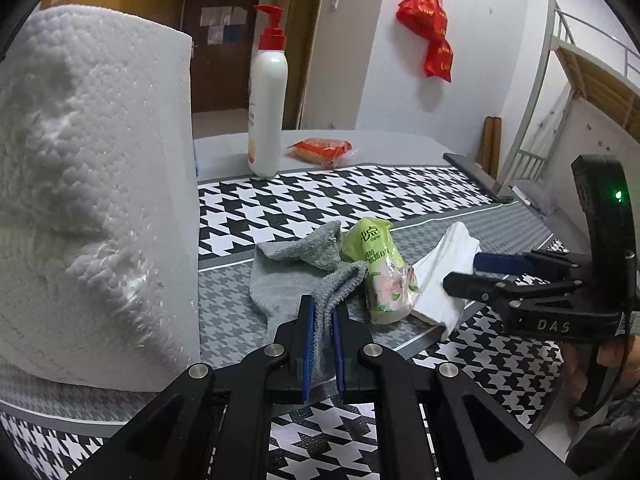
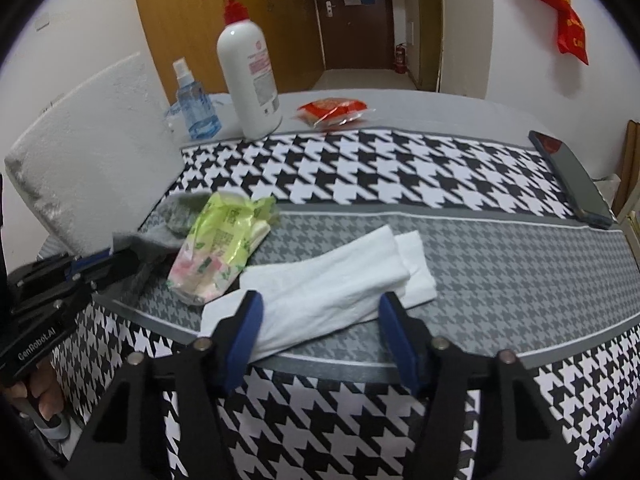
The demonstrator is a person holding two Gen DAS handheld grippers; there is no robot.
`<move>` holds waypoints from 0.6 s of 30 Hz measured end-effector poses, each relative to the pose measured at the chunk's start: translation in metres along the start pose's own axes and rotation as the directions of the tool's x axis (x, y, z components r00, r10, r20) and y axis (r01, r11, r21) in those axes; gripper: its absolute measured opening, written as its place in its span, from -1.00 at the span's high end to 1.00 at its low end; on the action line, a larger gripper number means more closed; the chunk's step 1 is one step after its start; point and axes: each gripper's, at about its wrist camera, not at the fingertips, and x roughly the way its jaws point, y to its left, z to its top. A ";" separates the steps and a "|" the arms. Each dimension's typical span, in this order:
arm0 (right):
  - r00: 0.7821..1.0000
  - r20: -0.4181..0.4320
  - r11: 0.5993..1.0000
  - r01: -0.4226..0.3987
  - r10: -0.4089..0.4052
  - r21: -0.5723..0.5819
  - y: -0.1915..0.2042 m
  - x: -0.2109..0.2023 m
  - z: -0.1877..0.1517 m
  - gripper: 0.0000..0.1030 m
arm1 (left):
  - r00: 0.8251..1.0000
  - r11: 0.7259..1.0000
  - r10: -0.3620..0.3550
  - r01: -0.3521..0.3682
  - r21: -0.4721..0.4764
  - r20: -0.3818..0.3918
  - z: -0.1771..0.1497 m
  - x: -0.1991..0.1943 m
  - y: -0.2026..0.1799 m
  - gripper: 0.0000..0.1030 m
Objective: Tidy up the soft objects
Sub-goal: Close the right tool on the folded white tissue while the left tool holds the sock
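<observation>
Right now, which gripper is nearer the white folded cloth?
Right. The right gripper straddles the white folded cloth, jaws open; the left gripper is clamped on the grey sock beside it.

On the counter (image 2: 500, 264), the sock (image 1: 288, 276) lay left of the tissue pack (image 2: 216, 252), the cloth (image 2: 332, 288) right; bottles (image 2: 250, 76) stood far behind.

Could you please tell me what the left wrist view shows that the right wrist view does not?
Only the left wrist view shows the bunk bed and the left claw shut on the grey sock. Only the right wrist view shows the blue spray bottle and the right claw, open around the white cloth. Both show the green tissue pack, lotion bottle, phone and red bag.
</observation>
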 end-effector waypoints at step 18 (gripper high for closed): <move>0.996 0.065 0.998 -0.054 0.054 0.009 0.001 -0.025 -0.001 0.74 | 1.000 1.000 0.000 0.000 0.007 0.028 -0.001 -0.006 -0.001 0.82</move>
